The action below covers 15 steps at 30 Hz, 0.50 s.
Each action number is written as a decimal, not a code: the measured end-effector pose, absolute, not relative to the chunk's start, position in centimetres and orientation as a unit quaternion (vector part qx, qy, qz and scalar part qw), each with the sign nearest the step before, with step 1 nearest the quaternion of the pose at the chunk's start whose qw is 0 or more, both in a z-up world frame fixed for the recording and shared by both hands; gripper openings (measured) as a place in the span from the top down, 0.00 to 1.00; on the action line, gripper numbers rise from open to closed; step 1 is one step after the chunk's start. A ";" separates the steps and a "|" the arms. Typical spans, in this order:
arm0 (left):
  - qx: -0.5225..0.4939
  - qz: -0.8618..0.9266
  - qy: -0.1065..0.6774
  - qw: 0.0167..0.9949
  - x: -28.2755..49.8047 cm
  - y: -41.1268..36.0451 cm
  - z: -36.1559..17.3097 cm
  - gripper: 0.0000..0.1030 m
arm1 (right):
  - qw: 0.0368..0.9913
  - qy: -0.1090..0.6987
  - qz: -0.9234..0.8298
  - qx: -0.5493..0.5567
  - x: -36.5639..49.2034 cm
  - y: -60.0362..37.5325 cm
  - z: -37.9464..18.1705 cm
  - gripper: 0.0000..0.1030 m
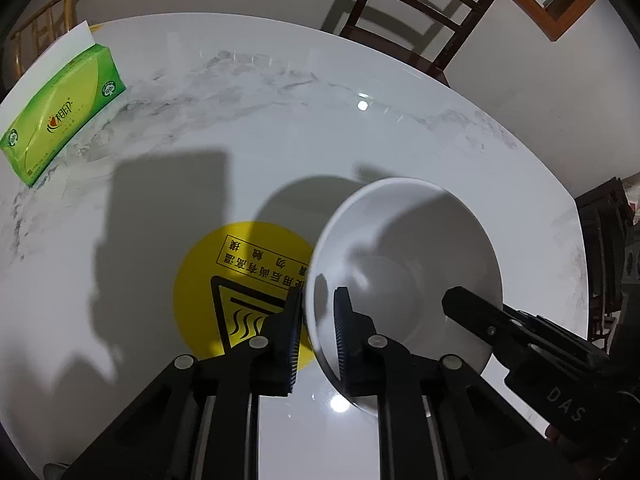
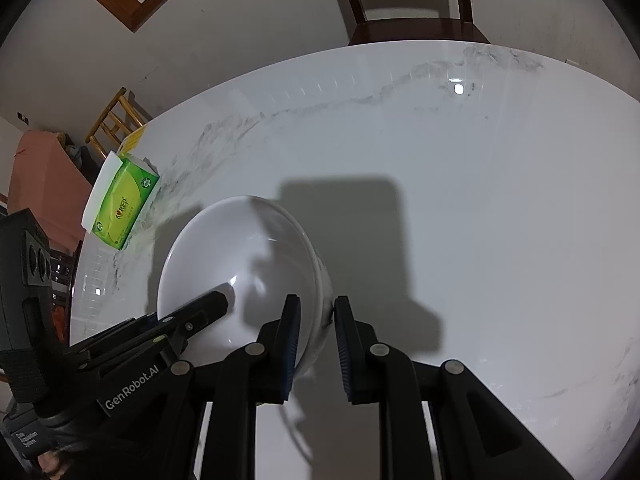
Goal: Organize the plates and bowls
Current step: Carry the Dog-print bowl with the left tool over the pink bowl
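A white bowl sits tilted over the white marble table, beside a round yellow warning sticker. My left gripper is shut on the bowl's left rim, one pad inside the wall and one outside. In the right wrist view, my right gripper pinches the opposite rim of the same bowl in the same way. Each view also shows the other gripper's black finger reaching into the bowl. The underside of the bowl is hidden.
A green tissue pack lies near the table's left edge with a white sheet behind it. A dark wooden chair stands at the far side. A lighter wooden chair stands beyond the left edge.
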<state>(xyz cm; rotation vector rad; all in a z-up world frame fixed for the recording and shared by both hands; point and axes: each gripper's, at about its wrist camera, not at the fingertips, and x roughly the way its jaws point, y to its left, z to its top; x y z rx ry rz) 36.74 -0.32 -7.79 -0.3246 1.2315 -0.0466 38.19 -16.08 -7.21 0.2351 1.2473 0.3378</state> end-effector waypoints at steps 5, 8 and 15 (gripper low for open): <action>-0.148 -0.020 0.579 0.802 36.6 -0.5 -7.7 0.88 | 0.792 0.581 0.155 0.103 37.9 -15.9 -7.2 0.84; -0.144 -0.019 0.583 0.800 36.4 -0.7 -7.8 0.88 | 0.792 0.582 0.153 0.102 37.5 -15.9 -7.0 0.84; -0.140 -0.023 0.584 0.799 35.2 -1.2 -6.9 0.88 | 0.791 0.584 0.153 0.103 36.3 -16.2 -5.8 0.84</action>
